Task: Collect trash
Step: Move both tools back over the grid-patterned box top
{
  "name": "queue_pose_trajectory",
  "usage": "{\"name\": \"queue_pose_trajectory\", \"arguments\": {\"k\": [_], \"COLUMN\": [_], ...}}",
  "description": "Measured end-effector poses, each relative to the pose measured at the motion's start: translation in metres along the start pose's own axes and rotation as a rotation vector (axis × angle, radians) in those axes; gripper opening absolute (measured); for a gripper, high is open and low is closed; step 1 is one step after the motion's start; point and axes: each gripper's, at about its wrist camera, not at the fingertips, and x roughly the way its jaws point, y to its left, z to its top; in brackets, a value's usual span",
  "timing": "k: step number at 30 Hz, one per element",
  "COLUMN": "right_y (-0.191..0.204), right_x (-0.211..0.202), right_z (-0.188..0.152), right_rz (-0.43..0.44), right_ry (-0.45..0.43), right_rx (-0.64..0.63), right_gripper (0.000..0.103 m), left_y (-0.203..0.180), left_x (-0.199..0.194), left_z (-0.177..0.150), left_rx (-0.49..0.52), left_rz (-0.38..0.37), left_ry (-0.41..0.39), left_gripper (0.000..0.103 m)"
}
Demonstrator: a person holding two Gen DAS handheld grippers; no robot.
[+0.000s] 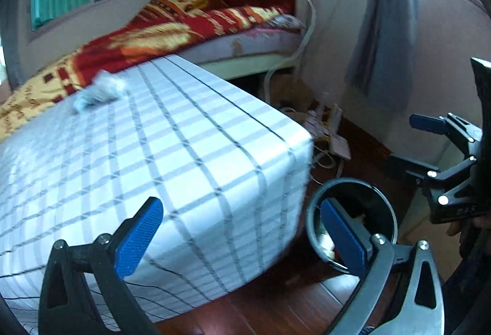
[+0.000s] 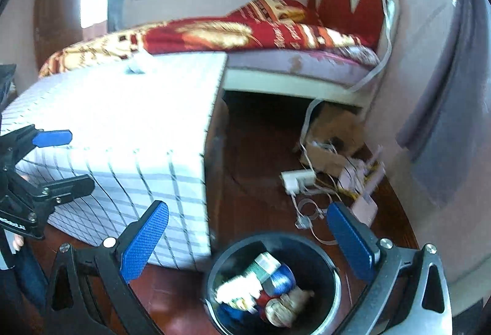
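Standing empty with fingers wide, left gripper (image 1: pixel 242 238) and right gripper (image 2: pixel 248 239) flank the bin (image 2: pixel 273 282); next, by my judgement, fetch the crumpled wad (image 1: pixel 99 91) on the far tabletop (image 1: pixel 184 150).

- Lying open above the trash bin (image 2: pixel 273 282), mouth uncovered.
- Crowding the bin's left: checked tabletop (image 2: pixel 122 120) corner.
- Cluttering floor beyond: cables (image 2: pixel 310 206), power strip (image 2: pixel 296 180).

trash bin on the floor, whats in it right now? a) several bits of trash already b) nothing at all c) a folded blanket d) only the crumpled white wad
a: the right wrist view looks down into the black trash bin and shows several mixed items inside, white, blue and tan, while the crumpled white wad lies on the checked cloth, apart from the bin.
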Motion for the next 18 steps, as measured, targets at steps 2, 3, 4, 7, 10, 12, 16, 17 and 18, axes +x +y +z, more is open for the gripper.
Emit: {"name": "queue_pose_trajectory", "arguments": {"k": [2, 3, 4, 7, 10, 12, 16, 17, 18], "right_y": [0.013, 0.018, 0.026, 0.045, 0.067, 0.083, 0.103, 0.108, 0.111], "right_x": [0.001, 0.001, 0.004, 0.015, 0.028, 0.037, 0.064, 0.073, 0.08], "right_z": [0.016, 0.023, 0.034, 0.058, 0.081, 0.098, 0.132, 0.141, 0.146], "right_rz": [0.025, 0.033, 0.05, 0.093, 0.122, 0.138, 0.188, 0.192, 0.202], "right_ry": [-0.025, -0.033, -0.048, -0.062, -0.061, -0.07, -0.085, -0.085, -0.081], "right_rx": [-0.021, -0.027, -0.036, -0.046, -0.084, -0.115, -0.116, -0.116, -0.114], "right_gripper": [0.103, 0.103, 0.103, 0.103, 0.103, 0.103, 0.103, 0.103, 0.103], "left_y": [0.021, 0.027, 0.038, 0.069, 0.103, 0.12, 0.161, 0.17, 0.177], "left_x": [-0.007, -0.007, -0.01, -0.017, -0.02, -0.019, -0.01, -0.006, -0.002], "left_z": [0.005, 0.005, 0.007, 0.009, 0.013, 0.016, 0.025, 0.028, 0.03], "left_rx": [-0.024, -0.035, -0.049, -0.094, -0.125, -0.136, -0.165, -0.17, -0.176], "left_rz": [0.024, 0.035, 0.053, 0.103, 0.147, 0.163, 0.22, 0.223, 0.23], "left_ry": [-0.012, -0.017, -0.027, -0.043, -0.05, -0.05, -0.04, -0.04, -0.038], "left_gripper": [0.103, 0.103, 0.103, 0.103, 0.103, 0.103, 0.103, 0.103, 0.103]}}
